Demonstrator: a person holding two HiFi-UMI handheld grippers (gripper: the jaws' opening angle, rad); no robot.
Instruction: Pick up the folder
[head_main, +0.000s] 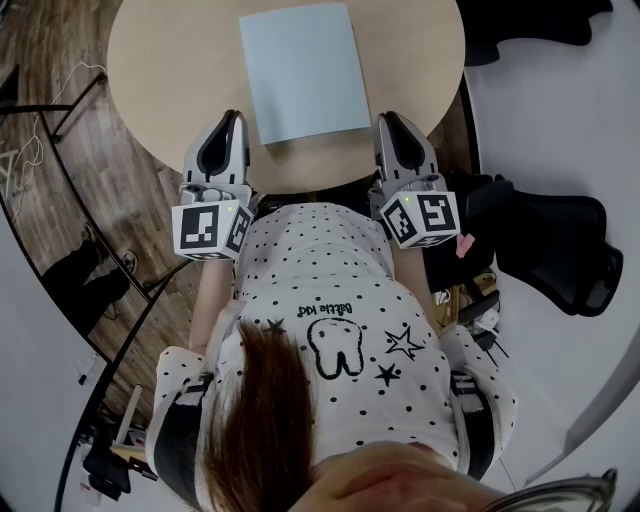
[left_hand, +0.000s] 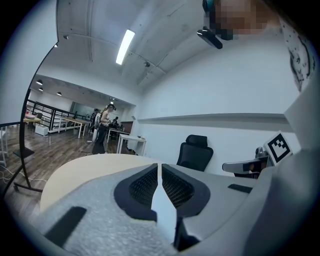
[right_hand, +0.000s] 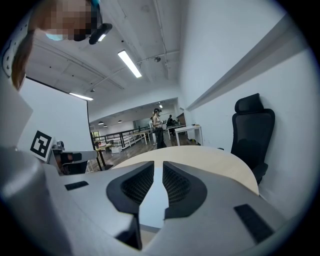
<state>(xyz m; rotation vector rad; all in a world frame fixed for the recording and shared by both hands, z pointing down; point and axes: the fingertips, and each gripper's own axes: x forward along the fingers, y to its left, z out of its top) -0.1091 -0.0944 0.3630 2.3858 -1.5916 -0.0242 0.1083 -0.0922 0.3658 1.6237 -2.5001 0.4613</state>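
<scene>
A pale blue folder (head_main: 303, 70) lies flat on the round beige table (head_main: 160, 70), its near edge towards me. My left gripper (head_main: 232, 120) hovers over the table edge just left of the folder's near left corner. In the left gripper view its jaws (left_hand: 160, 167) meet with nothing between them. My right gripper (head_main: 386, 120) sits just right of the folder's near right corner. In the right gripper view its jaws (right_hand: 163, 165) stand a narrow slit apart and are empty. Neither gripper touches the folder.
A black office chair (head_main: 560, 250) stands on the right, close to the table; it also shows as the chair (left_hand: 196, 152) and the chair (right_hand: 252, 135). Cables lie on the wooden floor (head_main: 40, 150) at the left. A person (left_hand: 102, 127) stands far off among desks.
</scene>
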